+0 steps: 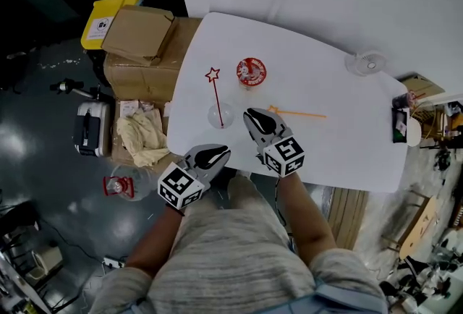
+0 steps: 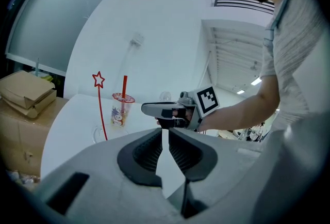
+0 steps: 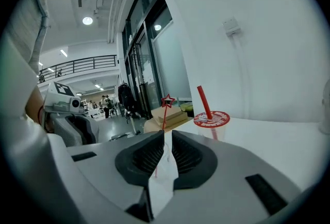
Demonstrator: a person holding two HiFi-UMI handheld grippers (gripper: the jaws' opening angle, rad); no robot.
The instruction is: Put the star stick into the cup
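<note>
While star stick stands in cup by table edge | left tongs, right tongs seemingly closed

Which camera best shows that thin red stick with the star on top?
The left gripper view: the thin red star-topped stick shows side-on, full length. The head view shows it small from above; in the right gripper view the jaws partly hide its shaft.
</note>
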